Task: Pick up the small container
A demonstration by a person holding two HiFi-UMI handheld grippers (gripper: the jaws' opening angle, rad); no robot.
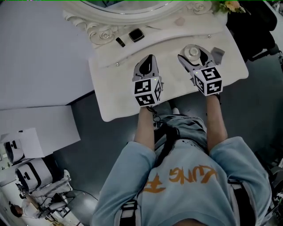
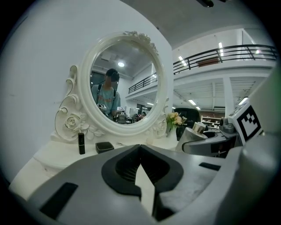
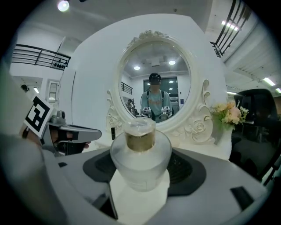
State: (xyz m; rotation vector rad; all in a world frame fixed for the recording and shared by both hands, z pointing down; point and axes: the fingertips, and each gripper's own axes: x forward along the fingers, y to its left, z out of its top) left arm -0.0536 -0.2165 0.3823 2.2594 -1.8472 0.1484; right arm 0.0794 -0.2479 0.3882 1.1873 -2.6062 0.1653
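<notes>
The small container [image 1: 193, 51] is a frosted glass jar [image 3: 140, 154] with a gold neck and a clear cap. It stands upright between the jaws of my right gripper [image 1: 193, 53], whose pads press its sides in the right gripper view [image 3: 140, 173]. I cannot tell whether it is off the white vanity table [image 1: 115, 110]. My left gripper [image 1: 151, 58] hovers over the table's middle, a little left of the right one. Its jaws [image 2: 140, 149] meet with nothing between them.
An oval mirror [image 2: 125, 83] in a carved white frame stands at the table's back. A black lipstick tube [image 1: 120, 42] and a black square compact [image 1: 136, 35] lie before it. Flowers [image 1: 230, 5] stand at the back right, with a black chair [image 1: 256, 26] beyond.
</notes>
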